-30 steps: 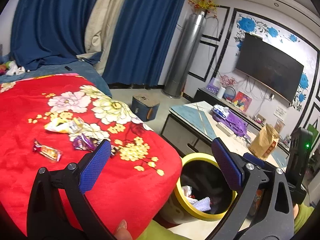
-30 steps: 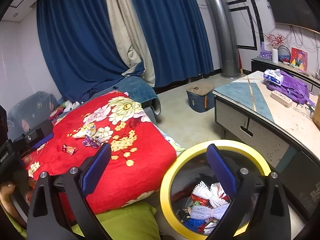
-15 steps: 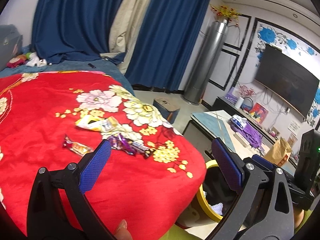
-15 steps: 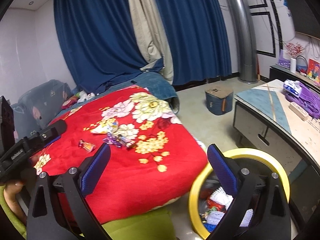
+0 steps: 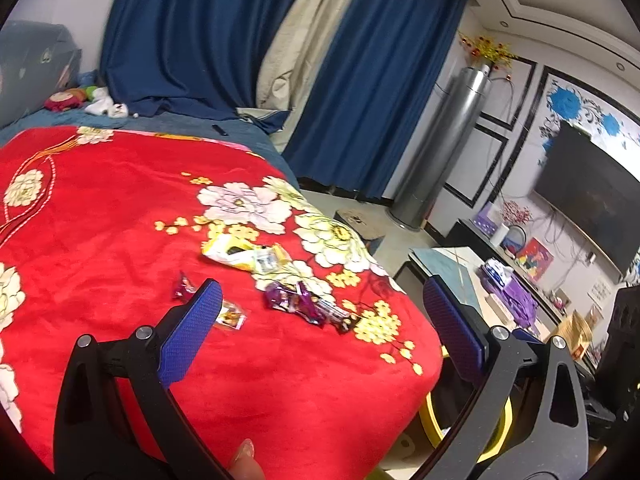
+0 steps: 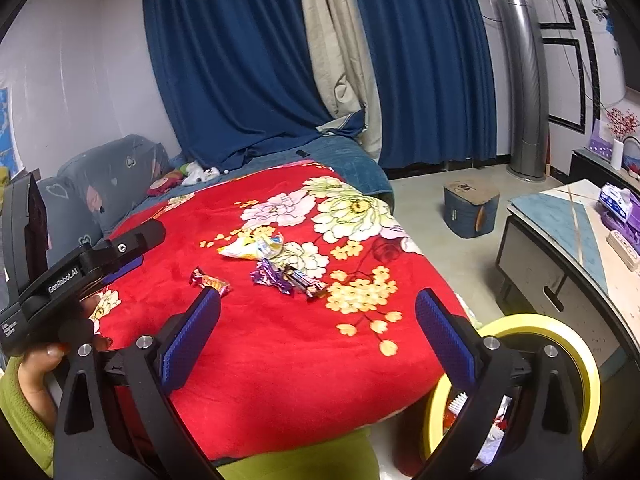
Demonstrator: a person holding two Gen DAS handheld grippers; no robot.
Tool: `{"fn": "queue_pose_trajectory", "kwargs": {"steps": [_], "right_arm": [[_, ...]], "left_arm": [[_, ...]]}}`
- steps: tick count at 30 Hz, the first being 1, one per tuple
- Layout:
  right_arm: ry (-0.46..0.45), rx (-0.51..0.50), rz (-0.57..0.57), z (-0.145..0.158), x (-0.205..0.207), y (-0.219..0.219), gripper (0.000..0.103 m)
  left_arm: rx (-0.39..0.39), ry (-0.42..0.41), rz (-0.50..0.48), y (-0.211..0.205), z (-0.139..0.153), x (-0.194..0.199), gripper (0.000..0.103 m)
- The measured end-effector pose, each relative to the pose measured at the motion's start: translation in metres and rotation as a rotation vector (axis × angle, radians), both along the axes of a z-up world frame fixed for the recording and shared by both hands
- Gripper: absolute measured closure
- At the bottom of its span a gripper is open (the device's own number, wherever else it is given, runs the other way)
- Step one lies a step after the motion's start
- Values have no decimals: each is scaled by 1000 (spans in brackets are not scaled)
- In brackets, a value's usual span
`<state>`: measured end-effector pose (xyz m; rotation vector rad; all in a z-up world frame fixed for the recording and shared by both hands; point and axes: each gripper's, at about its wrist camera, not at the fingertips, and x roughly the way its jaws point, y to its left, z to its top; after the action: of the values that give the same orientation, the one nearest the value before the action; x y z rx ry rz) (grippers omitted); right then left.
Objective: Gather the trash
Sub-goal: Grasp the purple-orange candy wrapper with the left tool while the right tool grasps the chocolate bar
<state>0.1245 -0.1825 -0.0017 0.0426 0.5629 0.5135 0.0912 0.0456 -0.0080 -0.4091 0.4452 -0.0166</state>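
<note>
**Empty grippers poised over wrappers as clean-up goes on**

The left gripper hangs with its blue pads spread wide and nothing between them, above the red flowered blanket that covers the bed. The right gripper is likewise released and empty, held low at the near edge of the same blanket. Just beyond both lie the scraps to be gathered: a small orange candy wrapper nearest the left pad, a crumpled purple wrapper touching a dark bar wrapper, and, a little further back, a yellow snack bag. The yellow-rimmed bin stands on the floor beside the bed, to the right, with rubbish already inside.

By the look of it, the work sits between drops: a fresh pickup is the step in hand. The next move calls for lowering one gripper onto a single wrapper, closing on the thin foil without pinching the plush cloth, then carrying it across to the bin.

The right wrist view shows the bin's contents, the person's hand in a green sleeve around the left tool's handle, and a grey sofa behind. The left wrist view shows only a sliver of bin rim, but takes in the wall television, which the other misses.
</note>
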Motion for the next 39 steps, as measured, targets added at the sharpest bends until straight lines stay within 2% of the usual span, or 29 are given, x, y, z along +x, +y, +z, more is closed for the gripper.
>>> {"fn": "queue_pose_trajectory", "kwargs": {"steps": [8,20,27,29,36,38,39], "right_arm": [[3,-43,31,-7,6,25,8],[43,-97,67,-30,37,56,8],[55,-113,111,-40,59,73,23],[54,-120,110,-41,67,77,26],[61,-122,98,-43,99,83,43],[71,-129,97,-46,107,84,46],[79,-133,96,-49,111,84,47]], "left_arm": [[-15,4,30,22,-3,0,11],[-69,88,98,65,-33,16,11],[-119,143,91,73,-54,23,12],[-131,160,83,73,-59,26,19],[-221,202,34,73,-79,36,32],[-248,207,16,73,-83,39,44],[-257,216,9,72,-85,42,44]]}}
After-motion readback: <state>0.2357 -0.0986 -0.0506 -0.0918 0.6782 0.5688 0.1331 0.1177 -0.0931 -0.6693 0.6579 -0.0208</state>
